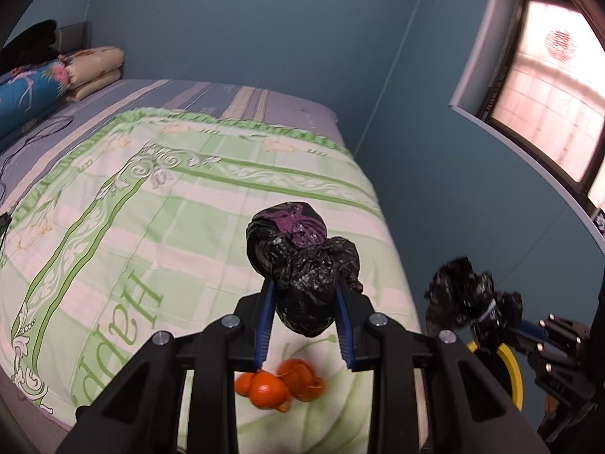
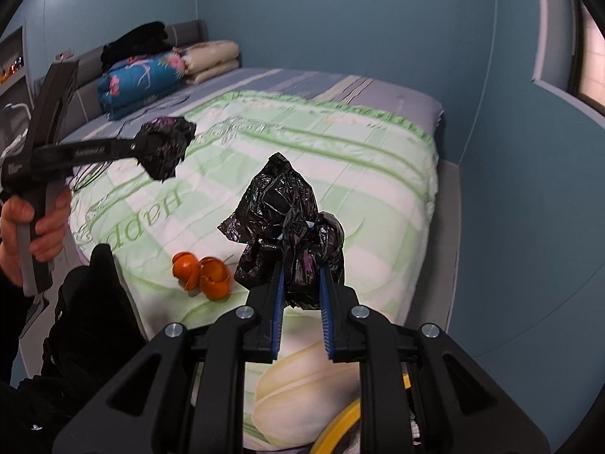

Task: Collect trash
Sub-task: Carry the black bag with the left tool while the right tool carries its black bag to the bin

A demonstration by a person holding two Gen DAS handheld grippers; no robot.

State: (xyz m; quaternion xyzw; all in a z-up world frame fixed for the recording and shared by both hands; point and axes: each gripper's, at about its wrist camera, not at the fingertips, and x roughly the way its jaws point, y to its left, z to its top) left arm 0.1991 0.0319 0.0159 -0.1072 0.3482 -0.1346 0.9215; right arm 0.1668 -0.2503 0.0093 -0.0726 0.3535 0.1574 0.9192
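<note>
A: Left wrist view — what does the left gripper [image 1: 304, 302] hold?

B: Its blue-lined fingers [image 1: 263, 321] are clenched on a crumpled black bag [image 1: 302, 268], raised above the green quilt [image 1: 159, 204]. A purple patch shows at the bag's 12 o'clock.

A: And the trash on the bed?

B: Orange peel [image 1: 281, 384] lies on the quilt at 6 o'clock from the bag, just under the finger ends. At 3 o'clock, the right gripper [image 1: 487, 325] grasps a second black bag [image 1: 465, 299] off the bed's edge, above a yellow rim [image 1: 512, 370].

A: Right wrist view?

B: The right gripper [image 2: 301, 283] is closed on its black bag [image 2: 287, 227], held above the quilt [image 2: 340, 159]. The peel [image 2: 204, 274] rests on the quilt at 9 o'clock from the fingertips, close beside the bag. At 10 o'clock the left gripper [image 2: 151, 149], gripped by the left hand [image 2: 36, 223], pinches its bag [image 2: 166, 147]. Folded bedding [image 2: 166, 72] sits at 11 o'clock by the headboard.
</note>
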